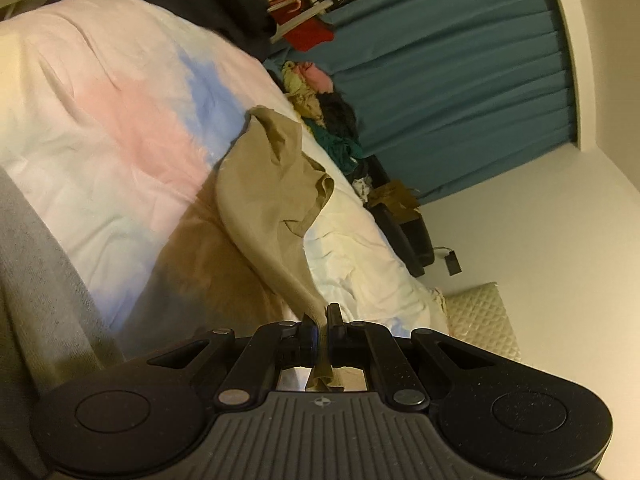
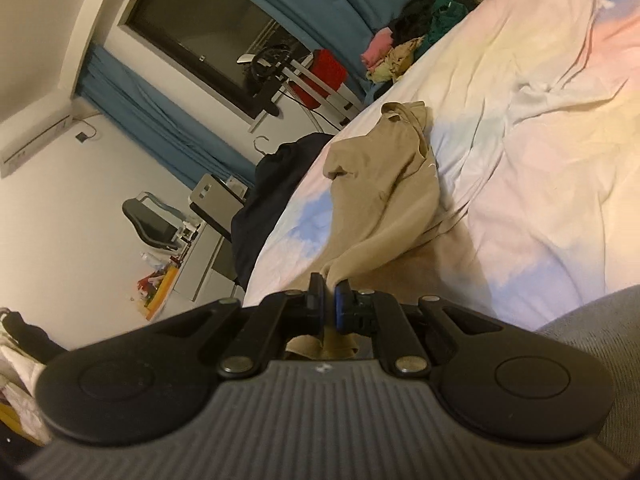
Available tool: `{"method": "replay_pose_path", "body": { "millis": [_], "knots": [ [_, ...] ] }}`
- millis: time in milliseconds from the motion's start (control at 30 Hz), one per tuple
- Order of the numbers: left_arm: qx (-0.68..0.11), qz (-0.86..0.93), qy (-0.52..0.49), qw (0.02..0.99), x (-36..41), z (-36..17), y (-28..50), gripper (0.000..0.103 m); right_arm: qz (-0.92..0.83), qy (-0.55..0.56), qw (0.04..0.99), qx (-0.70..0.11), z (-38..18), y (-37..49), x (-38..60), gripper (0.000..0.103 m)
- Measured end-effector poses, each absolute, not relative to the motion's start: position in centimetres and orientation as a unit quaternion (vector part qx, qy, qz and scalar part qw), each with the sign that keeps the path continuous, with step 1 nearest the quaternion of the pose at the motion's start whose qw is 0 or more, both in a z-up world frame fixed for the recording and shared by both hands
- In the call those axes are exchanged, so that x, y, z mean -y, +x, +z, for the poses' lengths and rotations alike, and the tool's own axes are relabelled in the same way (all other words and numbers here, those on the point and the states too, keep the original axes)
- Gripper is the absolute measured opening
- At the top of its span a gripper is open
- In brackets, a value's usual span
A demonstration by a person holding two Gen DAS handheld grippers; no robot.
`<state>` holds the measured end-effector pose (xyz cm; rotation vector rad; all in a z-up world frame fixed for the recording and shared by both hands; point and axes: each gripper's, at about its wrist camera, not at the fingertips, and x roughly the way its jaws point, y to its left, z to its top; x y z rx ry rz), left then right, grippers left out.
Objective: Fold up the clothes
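Beige fabric, thin and soft, is pinched at the near end of both views: the left gripper (image 1: 321, 320) has its jaws clamped on a bunched edge of the tan garment (image 1: 264, 184), and a short tail of cloth hangs through behind them. The right gripper (image 2: 329, 298) also has its jaws closed on a gathered edge of the same garment (image 2: 380, 184). Both grippers are matte black with ribbed grey bodies and round riveted linkages.

From each grip the cloth rises in a taut, narrowing strip toward 12 o'clock, then widens into a loose, creased heap that lies on the bed (image 1: 120, 112). A folded-over hem or opening shows at the heap's far end. Its surface is smooth with long soft folds.

Under it the bedsheet (image 2: 540, 128) is wrinkled cotton in pastel patches of pink, blue, yellow and white. Grey knit fabric, apparently the person's clothing (image 1: 36, 280), fills the left view's 8 o'clock edge.

Farther off, at 1 o'clock in the left view, a pile of mixed clothes (image 1: 320, 100) sits at the bed's far edge. Beyond it hang pleated teal curtains (image 1: 460, 80).
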<state>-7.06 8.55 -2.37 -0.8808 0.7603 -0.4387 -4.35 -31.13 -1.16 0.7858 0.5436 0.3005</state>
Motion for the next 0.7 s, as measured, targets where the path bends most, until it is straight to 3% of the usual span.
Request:
{"method": "replay_pose_path", "body": {
  "millis": [100,467,700],
  "knots": [
    [-0.352,-0.202,-0.390,0.827,-7.7,-1.8,-4.9,0.004,0.141,0.380,0.877,-0.259,-1.6,-4.7,31.1,0.008],
    [-0.326,-0.159,-0.287,0.887,-4.0,0.2,10.1,0.004,0.089,0.364,0.900,-0.223,-1.5,9.6,30.4,0.008],
    [-0.315,-0.128,-0.196,0.920,-1.1,-2.9,19.4,0.005,0.055,0.309,0.925,-0.215,-4.6,18.0,29.4,0.008]
  ]
}}
